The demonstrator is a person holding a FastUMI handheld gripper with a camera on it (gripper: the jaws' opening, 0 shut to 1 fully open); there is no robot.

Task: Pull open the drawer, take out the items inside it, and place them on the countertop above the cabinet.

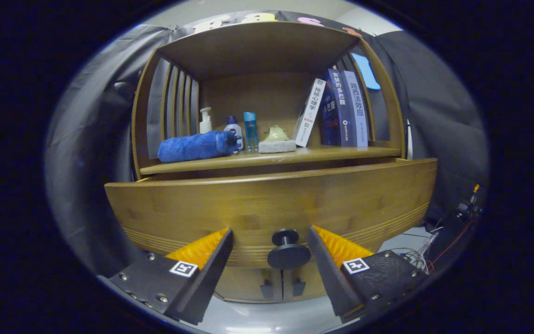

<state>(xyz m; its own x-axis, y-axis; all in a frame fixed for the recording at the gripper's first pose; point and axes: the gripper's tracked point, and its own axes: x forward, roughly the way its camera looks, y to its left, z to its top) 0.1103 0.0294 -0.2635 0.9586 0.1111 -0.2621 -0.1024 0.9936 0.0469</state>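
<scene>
Sticking out from the wooden cabinet (267, 60), the drawer (267, 204) looks pulled open a bit, its dark round knob (288, 250) sitting right between the gripper (270, 236) fingers. Fingers are spread wide either side of the knob, gripping nothing. On the countertop (341, 152) above: a rolled blue towel (197, 146), some bottles (232, 126), a sponge (277, 146) and leaning books (339, 109).

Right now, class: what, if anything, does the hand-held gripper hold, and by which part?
Nothing. The hand-held gripper is open, its fingers either side of the drawer knob, not pressing it.
</scene>
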